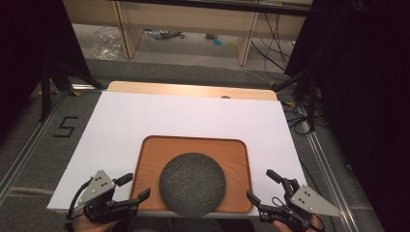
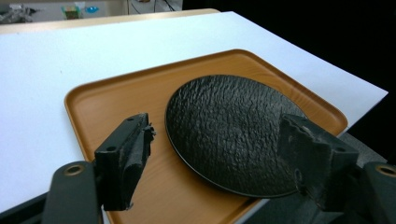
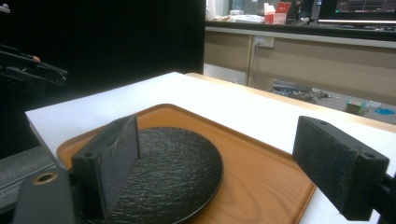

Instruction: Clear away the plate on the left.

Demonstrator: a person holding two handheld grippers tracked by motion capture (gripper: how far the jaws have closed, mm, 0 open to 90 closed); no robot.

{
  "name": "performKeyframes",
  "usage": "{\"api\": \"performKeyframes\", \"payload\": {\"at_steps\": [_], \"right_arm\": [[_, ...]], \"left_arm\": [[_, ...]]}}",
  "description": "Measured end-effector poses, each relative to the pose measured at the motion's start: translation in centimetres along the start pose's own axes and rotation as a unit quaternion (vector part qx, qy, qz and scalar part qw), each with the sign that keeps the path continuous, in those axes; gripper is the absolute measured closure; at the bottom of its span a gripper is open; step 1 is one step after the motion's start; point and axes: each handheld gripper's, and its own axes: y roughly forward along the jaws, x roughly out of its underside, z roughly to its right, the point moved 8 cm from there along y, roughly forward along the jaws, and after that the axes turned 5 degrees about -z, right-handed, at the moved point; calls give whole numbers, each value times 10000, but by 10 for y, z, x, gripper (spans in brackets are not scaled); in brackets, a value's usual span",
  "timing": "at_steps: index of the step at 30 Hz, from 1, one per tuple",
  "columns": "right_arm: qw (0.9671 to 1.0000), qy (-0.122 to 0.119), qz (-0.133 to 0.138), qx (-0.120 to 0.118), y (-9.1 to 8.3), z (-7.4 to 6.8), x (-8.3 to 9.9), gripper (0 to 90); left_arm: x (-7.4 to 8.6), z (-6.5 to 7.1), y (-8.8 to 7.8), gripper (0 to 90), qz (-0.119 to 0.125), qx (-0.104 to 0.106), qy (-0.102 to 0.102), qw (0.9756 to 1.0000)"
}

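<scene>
Black plate (image 1: 192, 183) lies on the wooden tray (image 1: 150, 154), both grippers' (image 1: 130, 187) (image 1: 261, 186) fingers spread wide, holding nothing.

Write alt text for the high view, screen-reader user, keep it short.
A round, dark, rough-textured plate sits on a wooden tray near the front edge of a white-covered table. A hand-held left gripper and right gripper flank the tray, both open and holding nothing. Beyond the table are wooden furniture, floor cables and dark curtains.
</scene>
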Motion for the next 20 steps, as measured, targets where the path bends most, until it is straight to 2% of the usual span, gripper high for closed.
{"api": "performKeyframes", "payload": {"at_steps": [3, 4, 6, 8, 9, 11, 13, 16, 17, 19, 20], "right_arm": [[10000, 14, -39, -11, 0, -1, 1, 158], [10000, 1, -32, -8, 0, 0, 1, 158], [10000, 8, -46, -14, 0, 0, 1, 158], [10000, -5, -42, -17, 0, -1, 1, 158], [10000, -8, -36, -20, 0, -1, 1, 158], [10000, -8, -24, -18, 0, -1, 0, 158], [10000, -1, -14, -24, 0, -1, 0, 158], [10000, 0, 18, -12, 1, 0, 0, 158], [10000, -10, -14, -37, 1, 0, 0, 158], [10000, -12, -50, -16, 0, 0, 1, 158], [10000, -11, -48, -16, 0, 0, 1, 158]], "left_arm": [[1, 3, -1, 255, -4, 32, 0, 10000], [1, 5, -1, 255, 10, 22, -70, 10000], [0, 6, -1, 255, 22, 36, 1, 10000], [1, 6, -1, 255, -15, -13, -71, 10000], [1, 5, 0, 255, -23, 10, 51, 10000], [1, 6, 1, 255, -40, -24, -76, 10000], [1, 4, 1, 255, -66, -8, 1, 10000], [2, 4, 2, 255, -103, -36, -122, 9999], [2, 3, 3, 255, -128, -6, -42, 9999], [3, 2, 5, 255, -181, -19, -131, 9997], [3, 2, 5, 255, -171, -45, -266, 9995]]}}
